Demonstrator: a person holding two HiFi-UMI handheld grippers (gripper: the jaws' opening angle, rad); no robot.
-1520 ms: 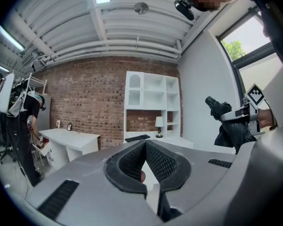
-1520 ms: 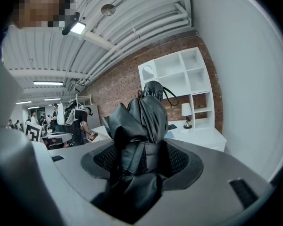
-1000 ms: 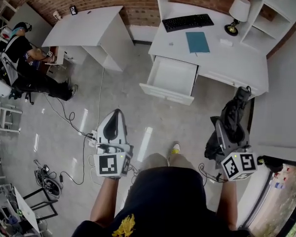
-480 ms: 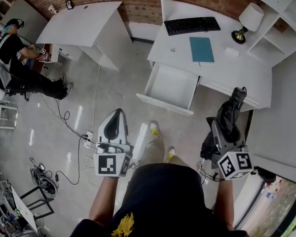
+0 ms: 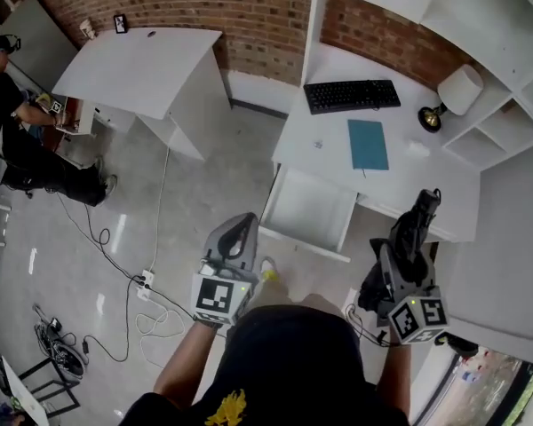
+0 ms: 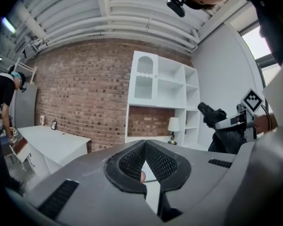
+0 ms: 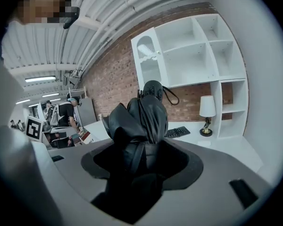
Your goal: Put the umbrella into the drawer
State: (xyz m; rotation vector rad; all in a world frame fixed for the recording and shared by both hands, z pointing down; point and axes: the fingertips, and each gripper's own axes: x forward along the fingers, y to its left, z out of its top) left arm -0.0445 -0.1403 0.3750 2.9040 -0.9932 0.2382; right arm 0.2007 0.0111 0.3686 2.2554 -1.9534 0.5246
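Room: a workroom with a red brick wall (image 5: 204,3) at the back, a grey glossy floor (image 5: 186,202) and a ribbed white ceiling (image 6: 132,13).
Main surface: a white desk surface (image 5: 426,185) at the upper right of the head view. It stands against the brick wall, under a white open shelf unit (image 5: 480,25).
On the main surface: a black computer keyboard (image 5: 351,96) near the wall, and a flat teal notebook (image 5: 367,144) just in front of it. A small lamp with a white shade (image 5: 462,89) is at the right end.
Drawer: the open white drawer (image 5: 304,209) is pulled out from the front of the main surface. Its white bottom shows.
Umbrella: the black folded umbrella (image 5: 415,229) is in the air to the right of the drawer, outside it. Its strap end points toward the main surface.
Right tool: the right tool (image 5: 393,269) has its jaws clamped on the lower part of the umbrella. In the right gripper view (image 7: 141,161) the dark fabric fills the gap between the jaws.
Left tool: the left tool (image 5: 245,222) is above the floor, just left of the drawer front. In the left gripper view (image 6: 144,145) the jaw tips meet and hold nothing.
Second surface: another white desk surface (image 5: 138,60) stands at the left, well apart from the main one.
Floor: a white power strip (image 5: 146,280) lies there with loose cables (image 5: 151,313) near it.
Left edge: a seated person in black clothes (image 5: 9,118).
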